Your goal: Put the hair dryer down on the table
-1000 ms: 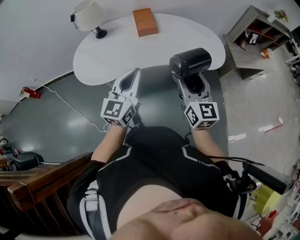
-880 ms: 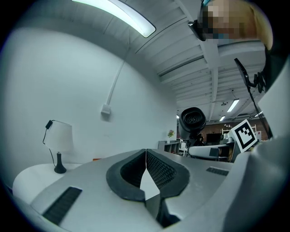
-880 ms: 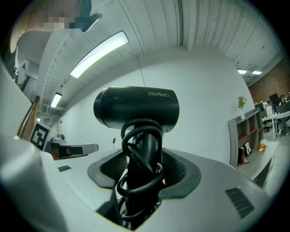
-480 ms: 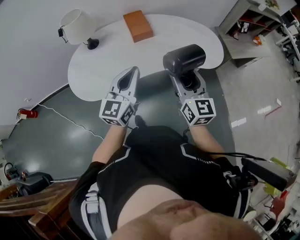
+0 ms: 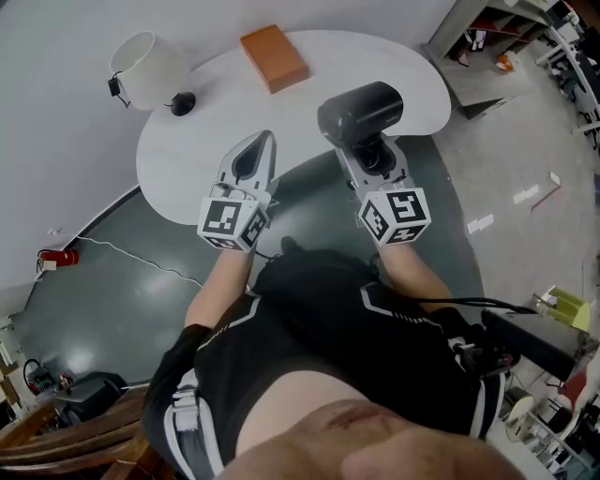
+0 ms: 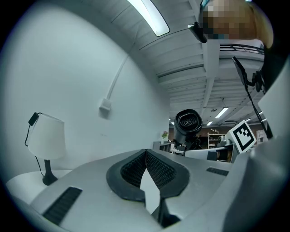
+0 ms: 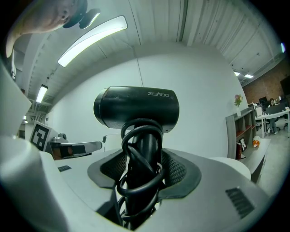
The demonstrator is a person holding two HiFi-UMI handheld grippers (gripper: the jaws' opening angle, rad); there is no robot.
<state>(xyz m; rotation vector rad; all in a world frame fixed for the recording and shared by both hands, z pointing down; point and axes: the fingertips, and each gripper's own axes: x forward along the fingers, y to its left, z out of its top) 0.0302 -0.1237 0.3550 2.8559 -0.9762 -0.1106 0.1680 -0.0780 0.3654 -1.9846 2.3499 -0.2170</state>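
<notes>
A black hair dryer (image 5: 360,112) stands upright in my right gripper (image 5: 373,156), which is shut on its handle; its barrel hangs over the near edge of the white round table (image 5: 206,112). In the right gripper view the hair dryer (image 7: 136,108) fills the middle, its cord coiled round the handle between the pads. My left gripper (image 5: 251,159) is shut and empty, its tip over the table's near edge. From the left gripper view the jaws (image 6: 146,166) meet with nothing between them, and the hair dryer (image 6: 188,123) shows at the right.
On the table stand a white lamp (image 5: 148,69) at the back left and an orange box (image 5: 274,57) at the back. A shelf unit (image 5: 487,28) stands at the far right. A white cable (image 5: 122,253) runs over the dark floor at the left.
Both grippers have moved forward toward the table, the hair dryer with the right one. Their tips now reach over the table's near edge.
</notes>
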